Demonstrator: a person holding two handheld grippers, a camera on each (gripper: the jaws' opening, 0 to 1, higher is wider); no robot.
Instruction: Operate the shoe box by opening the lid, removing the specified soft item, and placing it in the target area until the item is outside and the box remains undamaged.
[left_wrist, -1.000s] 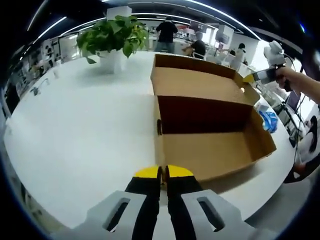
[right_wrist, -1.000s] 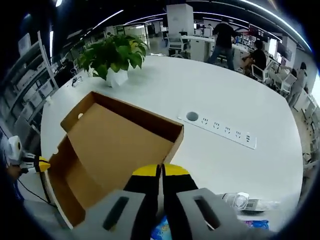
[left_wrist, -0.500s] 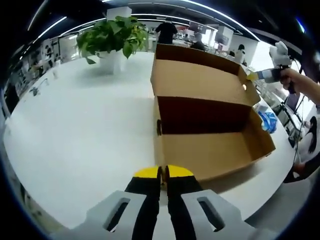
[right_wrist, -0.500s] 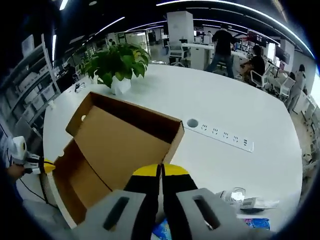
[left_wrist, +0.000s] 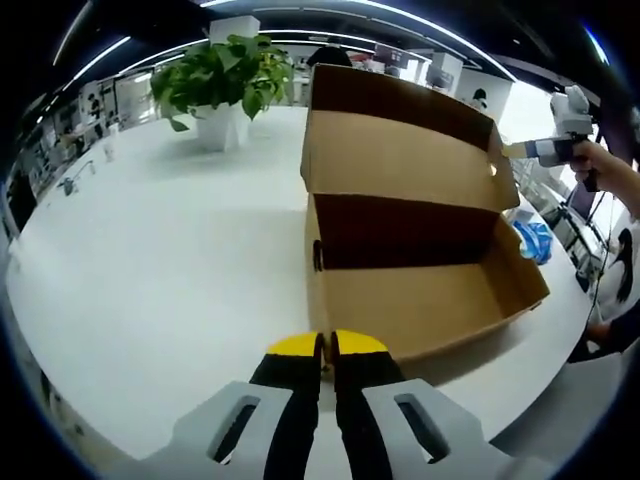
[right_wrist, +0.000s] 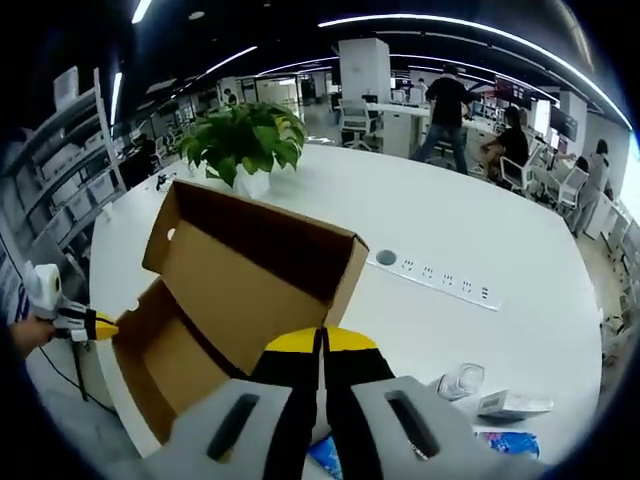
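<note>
Box: your shoe box (left_wrist: 420, 300) sits near the counter (left_wrist: 160, 250) edge, body open and bare inside
Lid: lid (right_wrist: 250, 270) half raised, tilted over the body
Left gripper (left_wrist: 327, 345): jaws clenched, holding nothing
Right gripper (right_wrist: 320, 340): jaws clenched at the lid's edge; whether they pinch it, you cannot tell
Soft item: not seen inside; blue bag (left_wrist: 530, 240) lies beside the box
Left to do: judged, confirming the item is out

We count one cardboard shoe box (left_wrist: 420, 250) with one raised lid (left_wrist: 400, 150), one potted plant (left_wrist: 222, 75), one white desk (left_wrist: 160, 260), and two grippers: the left gripper (left_wrist: 327, 345) and the right gripper (right_wrist: 322, 340). On the desk we also count one power strip (right_wrist: 440, 280), one round socket (right_wrist: 386, 258) and one blue packet (right_wrist: 510, 443).
</note>
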